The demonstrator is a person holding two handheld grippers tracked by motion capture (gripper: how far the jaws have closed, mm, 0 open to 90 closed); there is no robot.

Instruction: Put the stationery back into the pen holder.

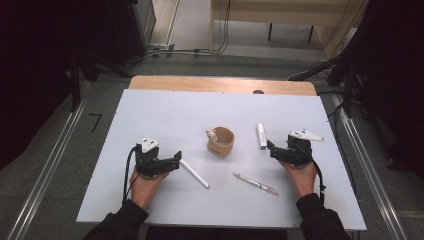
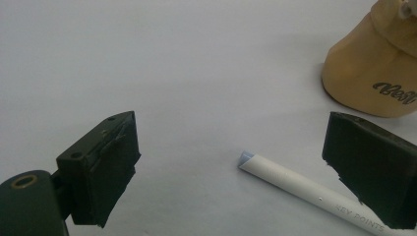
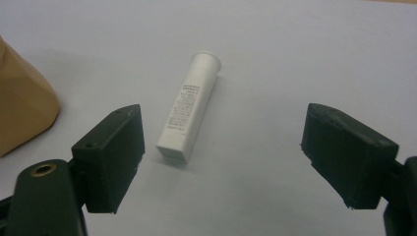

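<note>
The white pen (image 1: 194,173) lies left of the cup (image 1: 220,141), its long axis running from far-left to near-right; its far end sits between the jaws of the left gripper (image 1: 176,161), spread wide, while the right gripper (image 1: 271,149), equally wide, faces the white tube (image 1: 261,135)

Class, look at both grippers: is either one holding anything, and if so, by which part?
Nothing is held. The left gripper stands open over the white pen, and the right gripper stands open around the white tube, touching neither; both lie on the table.
</note>
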